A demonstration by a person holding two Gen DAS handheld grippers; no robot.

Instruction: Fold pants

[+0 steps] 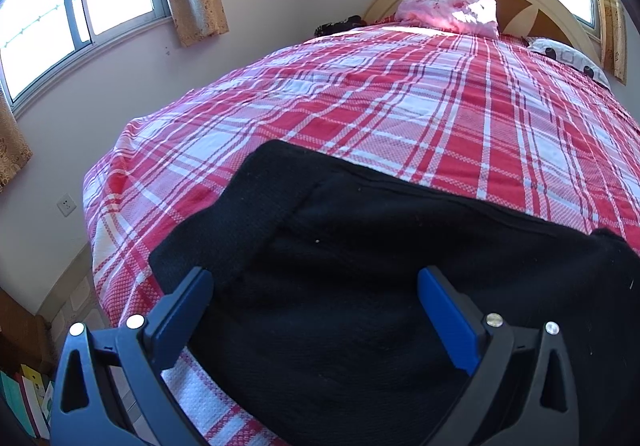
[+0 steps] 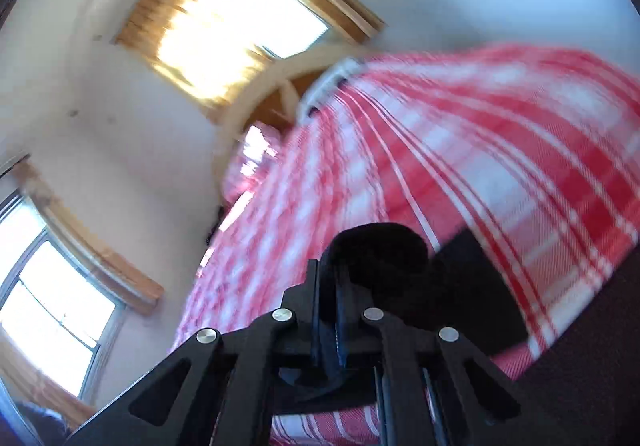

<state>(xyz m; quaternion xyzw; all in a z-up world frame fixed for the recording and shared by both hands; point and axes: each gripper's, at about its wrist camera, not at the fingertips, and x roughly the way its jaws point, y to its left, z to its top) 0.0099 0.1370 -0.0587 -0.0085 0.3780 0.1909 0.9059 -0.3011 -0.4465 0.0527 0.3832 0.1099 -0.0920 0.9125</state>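
Right wrist: black pants (image 2: 376, 250) bunched in clamped right gripper (image 2: 329, 286).

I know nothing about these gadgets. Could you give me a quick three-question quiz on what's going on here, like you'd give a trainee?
1. True or false: the left claw is open above the black pants.
2. What does the right claw pinch? A) pillow B) black fabric C) curtain
3. What pattern covers the bedspread?

Key: 1 true; 2 B, a bunch of the pants' black cloth; 3 red and white plaid.
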